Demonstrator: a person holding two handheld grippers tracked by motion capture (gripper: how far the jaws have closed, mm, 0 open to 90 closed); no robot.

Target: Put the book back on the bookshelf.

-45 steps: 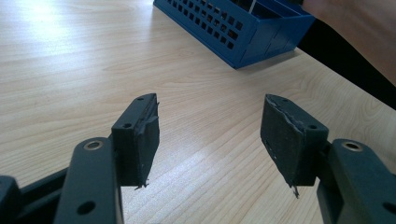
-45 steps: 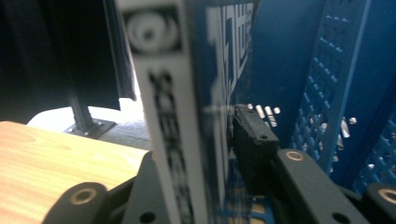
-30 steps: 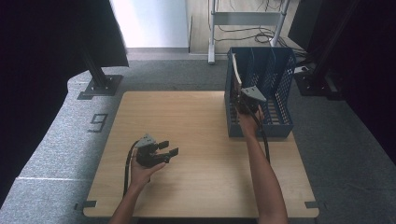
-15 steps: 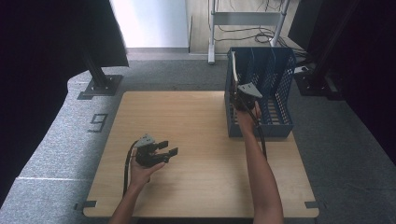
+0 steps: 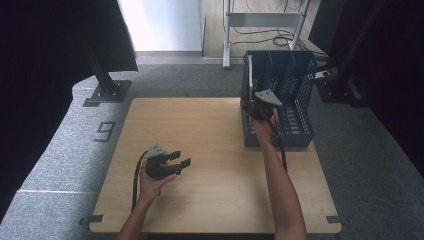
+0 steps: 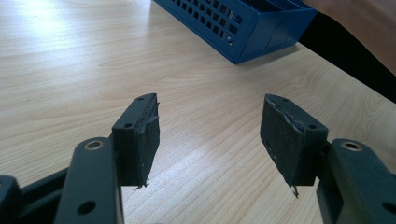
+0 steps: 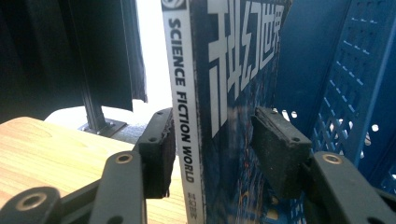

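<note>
A magazine (image 7: 224, 93) with "SCIENCE FICTION WORLD" on its white spine stands upright in the left slot of a blue mesh file rack (image 5: 295, 90). In the high view the magazine (image 5: 250, 70) is a thin pale edge at the rack's near-left corner. My right gripper (image 7: 212, 126) straddles its lower part. Its jaws have just been opening, and the right pad stands clear of the cover. My right gripper (image 5: 252, 102) sits at the rack's left wall. My left gripper (image 5: 180, 159) rests low over the wooden table (image 5: 210, 130), open and empty (image 6: 210, 121).
The rack (image 6: 243, 23) stands at the table's far right corner, its mesh wall (image 7: 355, 93) close beside my right jaws. Dark curtains hang at both sides, with a metal stand base (image 5: 105, 92) on the grey floor at left and a shelf frame (image 5: 260, 30) behind.
The magazine leaned to the left a second ago and now stands straight in the rack. My right hand has stayed at the rack, and the left hand has not moved.
</note>
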